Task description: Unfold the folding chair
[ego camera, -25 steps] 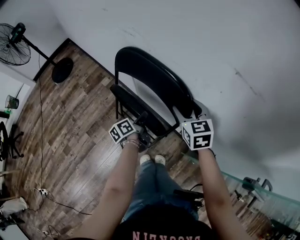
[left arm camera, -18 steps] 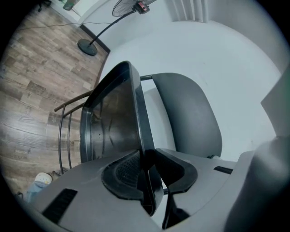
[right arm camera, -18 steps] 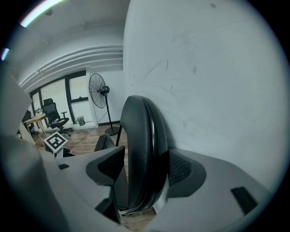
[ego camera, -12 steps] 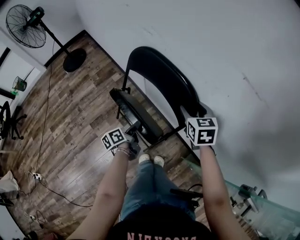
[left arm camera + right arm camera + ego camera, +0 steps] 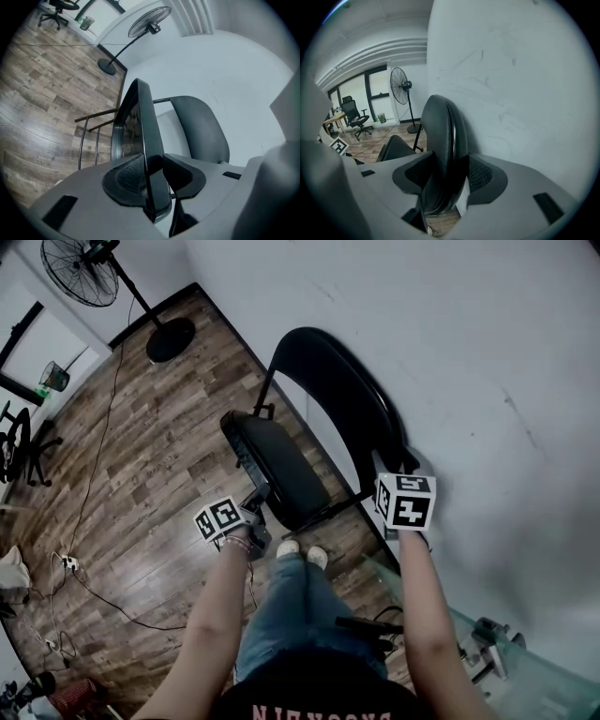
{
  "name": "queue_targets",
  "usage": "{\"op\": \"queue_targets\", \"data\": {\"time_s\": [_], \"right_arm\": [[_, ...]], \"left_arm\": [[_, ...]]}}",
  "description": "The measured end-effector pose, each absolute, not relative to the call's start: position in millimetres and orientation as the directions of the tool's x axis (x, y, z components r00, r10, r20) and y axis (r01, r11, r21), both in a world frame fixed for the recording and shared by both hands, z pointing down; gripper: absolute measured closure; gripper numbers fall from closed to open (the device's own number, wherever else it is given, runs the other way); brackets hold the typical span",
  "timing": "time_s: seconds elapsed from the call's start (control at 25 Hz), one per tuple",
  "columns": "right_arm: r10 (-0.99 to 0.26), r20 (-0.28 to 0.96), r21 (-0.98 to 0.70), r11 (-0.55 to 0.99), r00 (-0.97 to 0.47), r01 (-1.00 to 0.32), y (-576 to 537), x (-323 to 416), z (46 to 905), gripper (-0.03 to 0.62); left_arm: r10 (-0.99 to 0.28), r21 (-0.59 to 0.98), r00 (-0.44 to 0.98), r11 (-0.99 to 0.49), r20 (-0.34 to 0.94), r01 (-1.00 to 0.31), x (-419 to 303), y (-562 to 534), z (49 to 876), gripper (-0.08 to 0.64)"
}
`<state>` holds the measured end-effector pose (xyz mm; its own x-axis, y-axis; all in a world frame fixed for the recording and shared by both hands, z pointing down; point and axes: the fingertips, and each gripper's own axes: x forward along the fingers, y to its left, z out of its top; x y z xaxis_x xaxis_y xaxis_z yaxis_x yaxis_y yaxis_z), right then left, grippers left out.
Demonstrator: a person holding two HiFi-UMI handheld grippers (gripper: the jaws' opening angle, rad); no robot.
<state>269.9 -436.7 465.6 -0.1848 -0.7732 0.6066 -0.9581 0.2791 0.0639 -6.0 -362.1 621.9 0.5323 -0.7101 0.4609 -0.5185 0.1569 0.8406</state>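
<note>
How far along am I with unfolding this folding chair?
Done: the seat stands swung out from the backrest. In hand: the left hand-held gripper clamps the seat's front edge, its jaws having just eased open a little; the right hand-held gripper grips the backrest's edge, jaws just closing tighter. Left: probably pressing the seat fully down, then letting go; whether it's locked flat I can't tell.
</note>
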Motion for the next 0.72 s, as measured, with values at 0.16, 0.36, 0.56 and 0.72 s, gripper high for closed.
{"op": "queue_targets", "data": {"time_s": [0.16,0.36,0.56,0.72], "right_arm": [[-0.767,0.618,0.080,0.278,-0.171,-0.957,-434,264,467,0.376],[-0.774,0.616,0.119,0.278,-0.149,-0.953,-425,252,464,0.374],[-0.780,0.614,0.137,0.260,-0.124,-0.956,-415,238,463,0.373],[-0.789,0.606,0.160,0.243,-0.099,-0.957,-401,216,459,0.373]], "left_arm": [[-0.714,0.832,0.514,0.176,0.475,-0.526,-19,-352,625,0.439],[-0.720,0.842,0.520,0.167,0.459,-0.513,-31,-343,628,0.439],[-0.737,0.864,0.530,0.144,0.419,-0.482,-48,-331,632,0.440],[-0.772,0.881,0.525,0.093,0.358,-0.464,-66,-317,632,0.435]]}}
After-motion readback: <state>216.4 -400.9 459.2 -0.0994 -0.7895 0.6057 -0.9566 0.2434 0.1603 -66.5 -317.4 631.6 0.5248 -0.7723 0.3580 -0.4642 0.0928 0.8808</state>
